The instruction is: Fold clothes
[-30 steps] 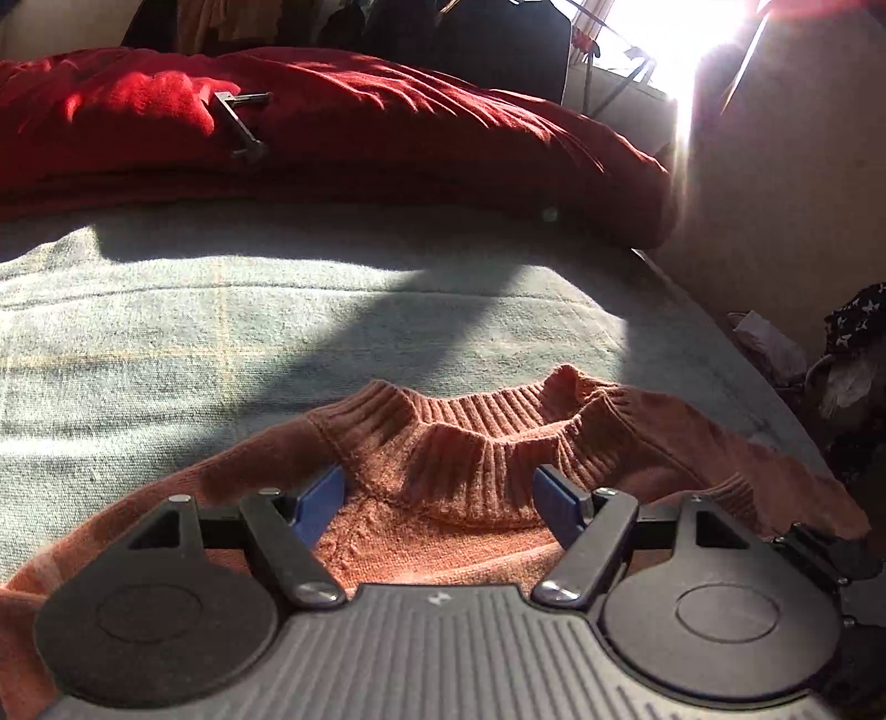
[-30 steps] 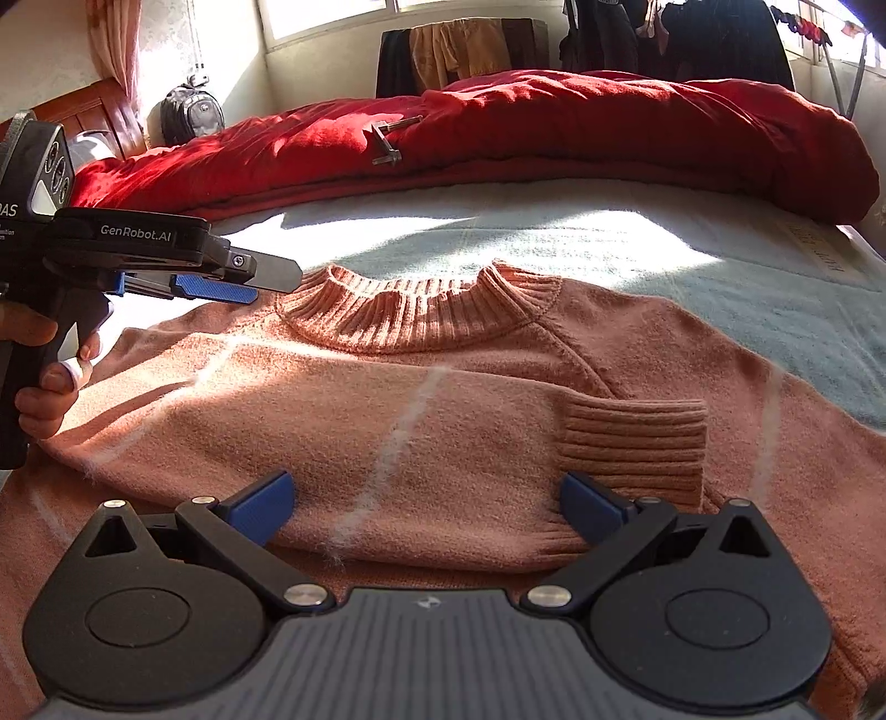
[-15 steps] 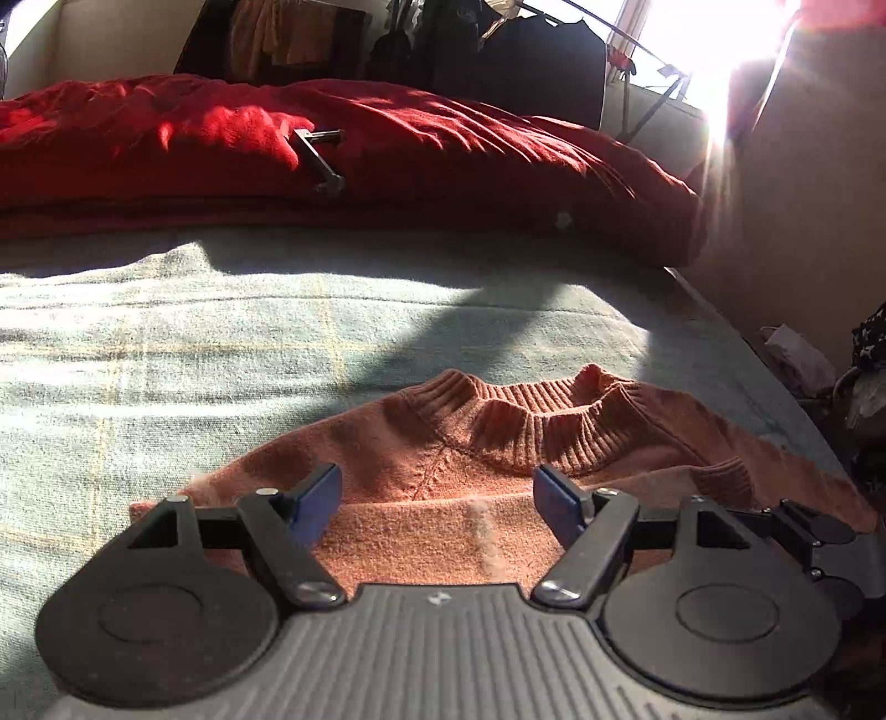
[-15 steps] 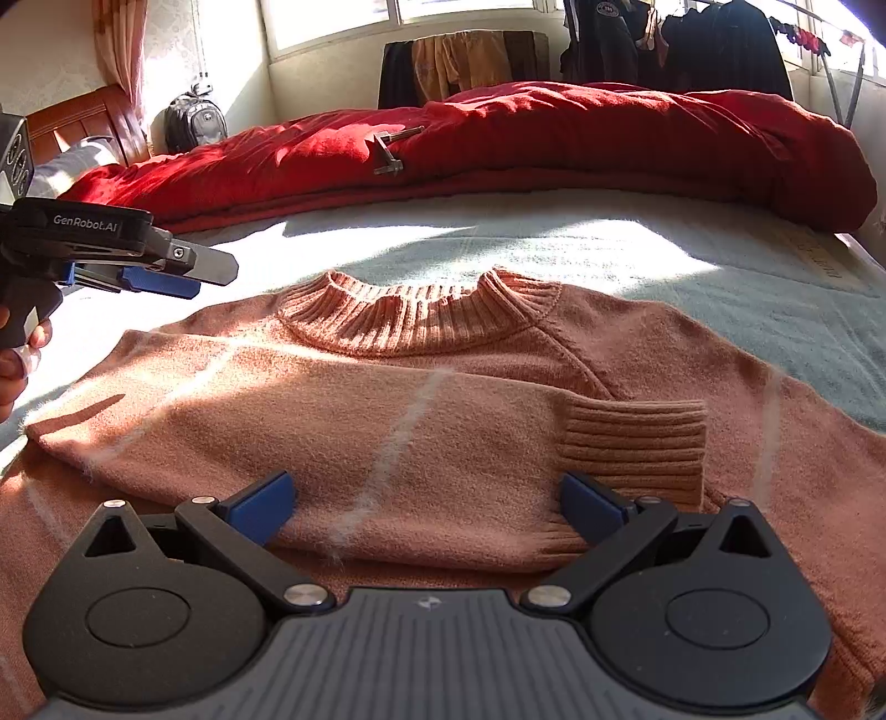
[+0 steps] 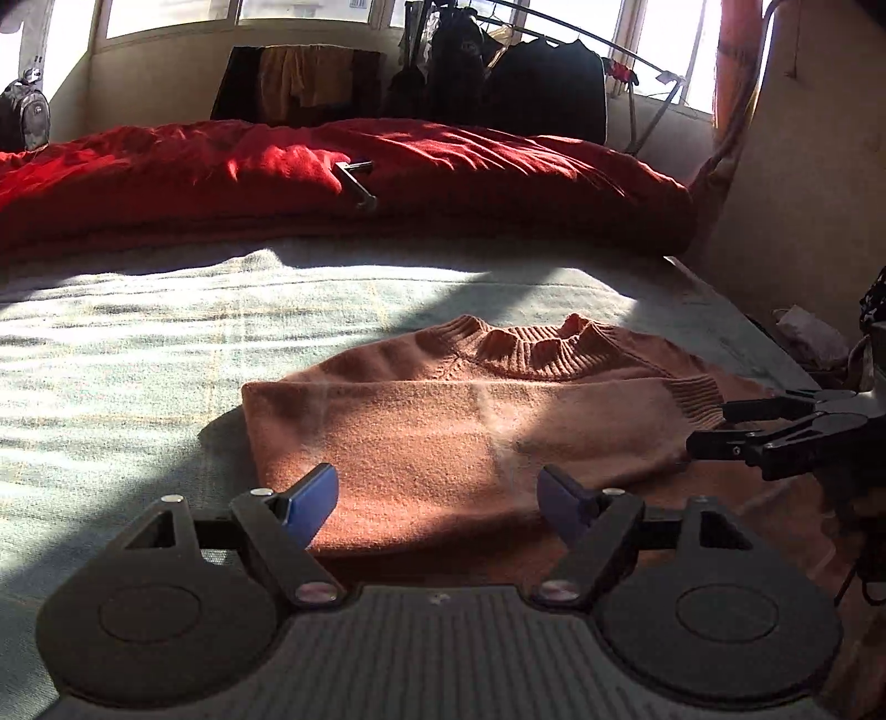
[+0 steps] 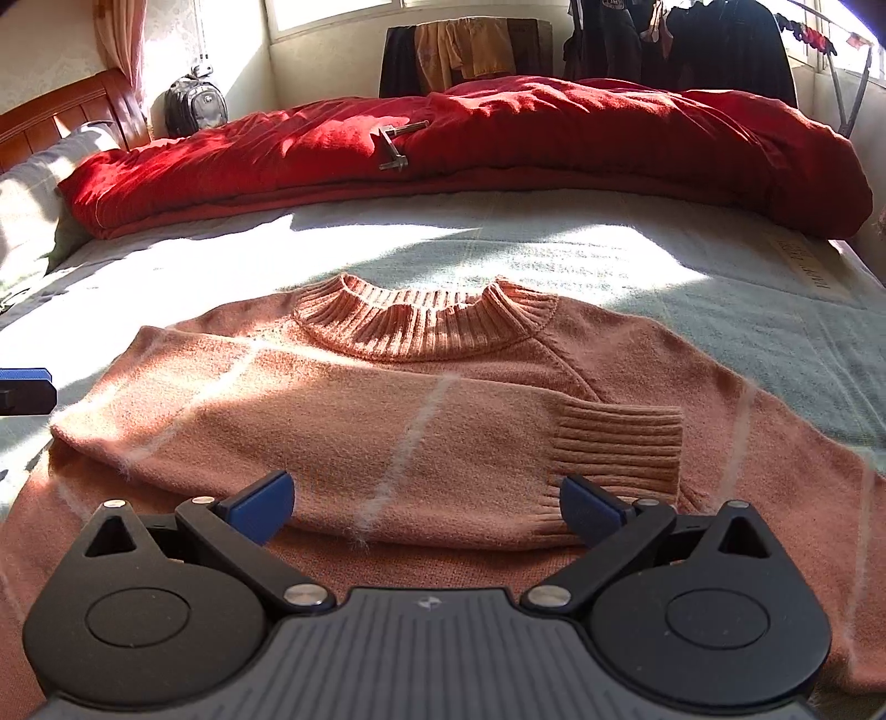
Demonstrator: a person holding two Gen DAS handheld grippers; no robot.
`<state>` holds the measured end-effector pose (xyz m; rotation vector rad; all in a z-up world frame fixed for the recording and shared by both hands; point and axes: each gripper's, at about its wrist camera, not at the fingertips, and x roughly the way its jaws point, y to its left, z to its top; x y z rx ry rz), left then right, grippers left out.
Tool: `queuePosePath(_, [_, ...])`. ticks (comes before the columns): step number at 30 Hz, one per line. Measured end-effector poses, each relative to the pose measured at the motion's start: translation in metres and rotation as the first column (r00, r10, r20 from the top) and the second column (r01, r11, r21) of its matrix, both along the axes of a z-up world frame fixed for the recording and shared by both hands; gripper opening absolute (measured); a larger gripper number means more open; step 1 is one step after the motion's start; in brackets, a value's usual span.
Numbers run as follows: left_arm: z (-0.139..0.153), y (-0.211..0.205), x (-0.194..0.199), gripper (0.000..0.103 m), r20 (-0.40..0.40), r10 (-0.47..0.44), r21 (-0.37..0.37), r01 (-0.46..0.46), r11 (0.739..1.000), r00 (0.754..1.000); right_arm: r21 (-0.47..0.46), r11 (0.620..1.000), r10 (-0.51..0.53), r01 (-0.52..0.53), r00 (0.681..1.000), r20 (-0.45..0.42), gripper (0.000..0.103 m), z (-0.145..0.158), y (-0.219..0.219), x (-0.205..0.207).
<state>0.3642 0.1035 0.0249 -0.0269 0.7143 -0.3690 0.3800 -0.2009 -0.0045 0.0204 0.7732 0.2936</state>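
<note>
The sweater (image 6: 421,421) lies flat on the bed (image 6: 692,266), front up, its ribbed collar (image 6: 426,327) toward the red quilt (image 6: 498,138) that is heaped along the far side of the bed. It is a salmon-orange knit, fuzzy in texture, crossed by thin pale lines that form a wide check. One sleeve (image 6: 343,437) is folded straight across the chest; its ribbed cuff (image 6: 614,443) ends just short of the opposite shoulder seam. The other sleeve runs out toward the right edge of the right wrist view, unfolded. Sunlight falls in patches over the collar and the folded sleeve; the lower body of the garment is in shade beneath my two tools.

My right gripper (image 6: 426,504) hangs low over the lower edge of the folded sleeve, its jaws wide apart with blue pads (image 6: 260,501) on either side and nothing pinched between them. My left gripper (image 5: 437,501) stands over the sweater's left side, near the fold where the sleeve turns; its jaws are likewise wide and hold nothing. In the left wrist view the right gripper enters from the right, beside the cuff. A small metal tool (image 6: 394,145) rests on the quilt. Dark clothes (image 6: 681,39) hang on a rack by the window behind.
</note>
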Motion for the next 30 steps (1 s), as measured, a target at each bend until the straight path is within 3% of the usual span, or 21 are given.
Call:
queuePosePath(2, [-0.006,-0.013,-0.01,0.079,-0.011,-0.044,0.051,0.045,0.998,0.999,0.006,1.0,0.011,-0.012,1.0,0.014,0.103,0.013,-0.005,-0.017])
queuePosePath(6, [-0.027,-0.025,-0.023,0.079,-0.089,-0.082,0.082,0.09,0.993,0.993,-0.022,1.0,0.015,-0.015,1.0,0.011,0.103,0.025,-0.013,-0.051])
queuePosePath(11, [-0.051,-0.023,-0.049,0.079,-0.15,-0.055,0.148,0.077,0.986,0.987,-0.04,0.999,-0.021,0.019,0.998,-0.063,0.103,0.008,-0.028,-0.087])
queuePosePath(15, [-0.05,-0.006,-0.08,0.081,-0.177,-0.039,0.108,0.059,0.992,0.984,-0.098,0.994,-0.062,0.048,0.987,-0.146,0.103,-0.017,-0.033,-0.11])
queuePosePath(21, [-0.037,-0.006,-0.11,0.081,-0.151,-0.029,0.099,0.044,0.994,0.988,-0.055,0.994,-0.097,0.091,0.986,-0.132,0.103,-0.025,-0.049,-0.139])
queuePosePath(25, [-0.028,-0.023,-0.112,0.082,-0.106,-0.094,0.07,0.102,0.992,0.99,-0.085,0.991,-0.112,0.101,0.986,-0.125,0.103,-0.028,-0.043,-0.137])
queuePosePath(30, [-0.042,-0.041,-0.118,0.083,-0.148,-0.133,0.11,0.15,0.982,0.98,-0.081,0.989,-0.135,0.125,0.982,-0.132,0.103,-0.019,-0.043,-0.139])
